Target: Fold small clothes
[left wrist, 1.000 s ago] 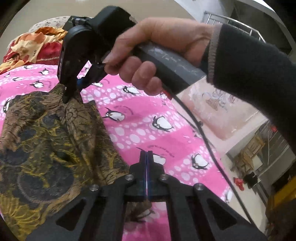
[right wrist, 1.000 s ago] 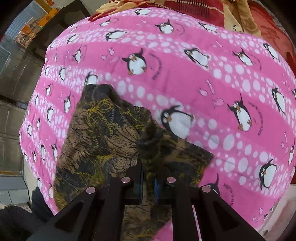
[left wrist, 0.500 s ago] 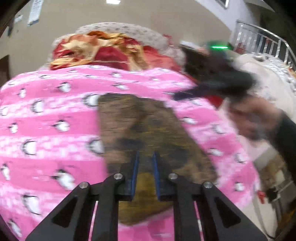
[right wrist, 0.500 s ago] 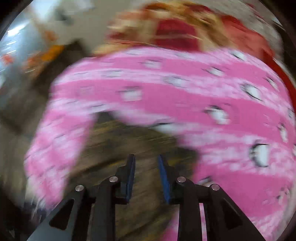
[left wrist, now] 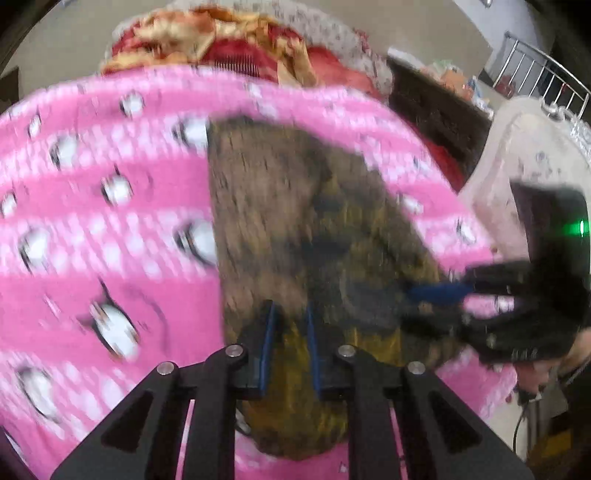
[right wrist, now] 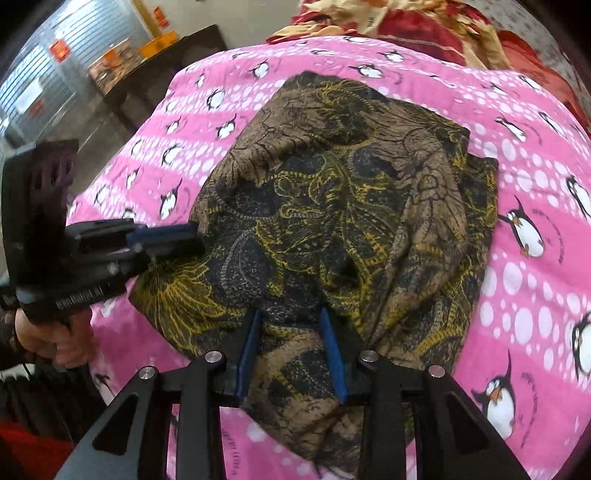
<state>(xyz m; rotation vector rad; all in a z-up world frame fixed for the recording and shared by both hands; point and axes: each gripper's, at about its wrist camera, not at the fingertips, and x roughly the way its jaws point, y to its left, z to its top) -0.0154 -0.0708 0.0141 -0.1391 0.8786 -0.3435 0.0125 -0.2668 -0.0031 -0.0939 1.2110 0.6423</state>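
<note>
While folded: one garment point(right wrist: 332, 206), two grippers.

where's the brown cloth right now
The brown cloth lies folded mid-frame in both wrist views on the pink penguin blanket, under both grippers, with the red and gold bedding beyond it.

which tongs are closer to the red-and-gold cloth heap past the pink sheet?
Cannot tell. Left tongs and right tongs both hover over the near edge of the brown garment; the heap lies beyond it.
</note>
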